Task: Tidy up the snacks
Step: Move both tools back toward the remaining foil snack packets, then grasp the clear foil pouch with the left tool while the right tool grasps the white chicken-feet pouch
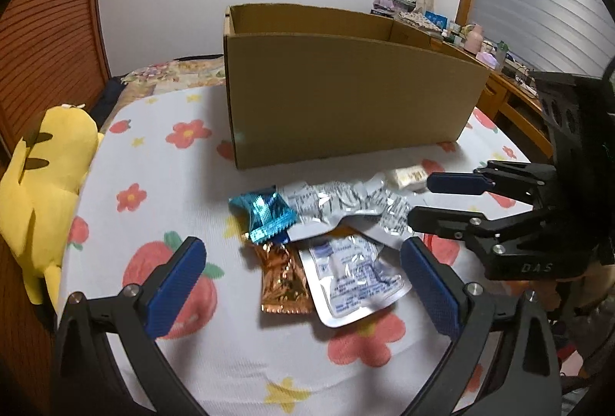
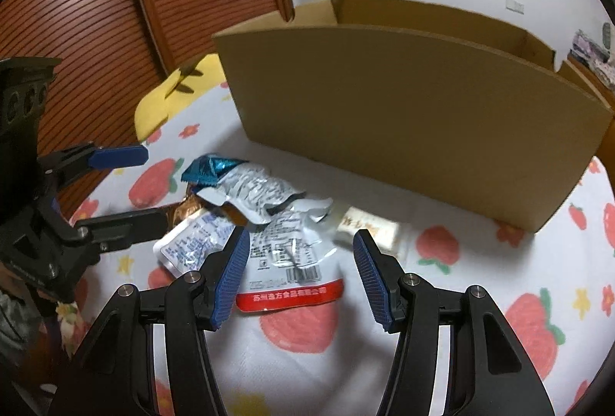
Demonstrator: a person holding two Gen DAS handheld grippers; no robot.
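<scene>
A pile of snack packets lies on the flowered cloth in front of an open cardboard box (image 1: 346, 97) (image 2: 415, 131). It holds a blue foil packet (image 1: 265, 214) (image 2: 209, 168), a copper foil packet (image 1: 284, 281), a small silver pouch (image 1: 353, 277) (image 2: 192, 243), crumpled silver pouches (image 1: 346, 204) (image 2: 261, 193), a silver pouch with a red band (image 2: 292, 273) and a pale wrapped snack (image 1: 407, 177) (image 2: 369, 229). My left gripper (image 1: 303, 281) (image 2: 127, 185) is open and empty over the copper and silver pouches. My right gripper (image 2: 300, 273) (image 1: 419, 200) is open and empty over the red-banded pouch.
A yellow plush toy (image 1: 42, 204) (image 2: 173, 97) lies at the left edge of the cloth. A wooden slatted door (image 2: 115, 12) stands behind it. A cluttered wooden desk (image 1: 496, 58) stands behind the box on the right.
</scene>
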